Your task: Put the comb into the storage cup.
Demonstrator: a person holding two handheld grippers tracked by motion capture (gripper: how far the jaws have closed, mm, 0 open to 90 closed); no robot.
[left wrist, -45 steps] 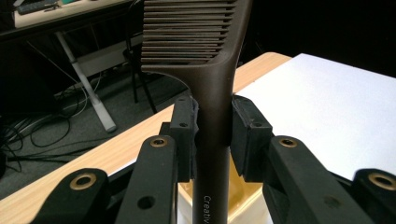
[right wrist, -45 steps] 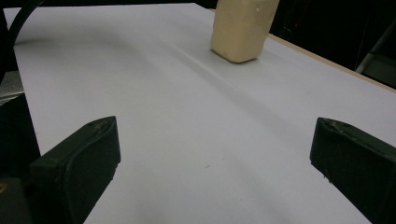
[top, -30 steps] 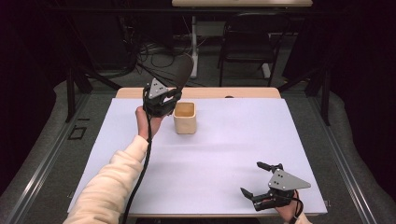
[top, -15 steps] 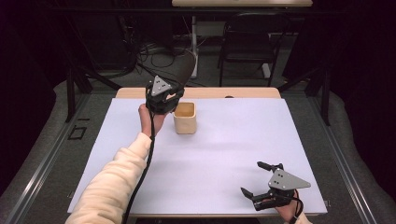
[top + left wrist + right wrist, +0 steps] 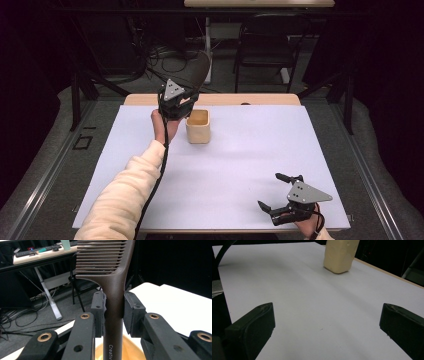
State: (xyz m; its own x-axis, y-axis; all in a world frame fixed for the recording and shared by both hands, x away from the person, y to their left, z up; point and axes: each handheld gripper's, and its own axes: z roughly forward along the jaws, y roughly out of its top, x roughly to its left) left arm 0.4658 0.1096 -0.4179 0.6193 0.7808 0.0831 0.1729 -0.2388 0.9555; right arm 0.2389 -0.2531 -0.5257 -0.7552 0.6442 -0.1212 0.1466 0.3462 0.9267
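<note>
High view showed the right gripper [image 5: 276, 192] resting near the table's [image 5: 240, 165] near right corner, jaws spread wide with nothing between them. Toward the far edge, the left gripper [image 5: 186, 102] clamped a dark comb [image 5: 113, 290] by its handle, just above the tan cup [image 5: 198, 127].

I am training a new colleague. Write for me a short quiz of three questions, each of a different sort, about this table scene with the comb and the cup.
1. True or false: the left gripper is shut on the handle of the brown comb.
2. Multiple choice: the comb's teeth end points A) up, away from the cup, B) down into the cup, C) flat along the table.
3. Short answer: how do the jaws of the right gripper stand, and what lies between them?

Key
1. True.
2. A; the beige cup stands just below and beside it.
3. Wide open, with nothing between them but the white table.
</note>
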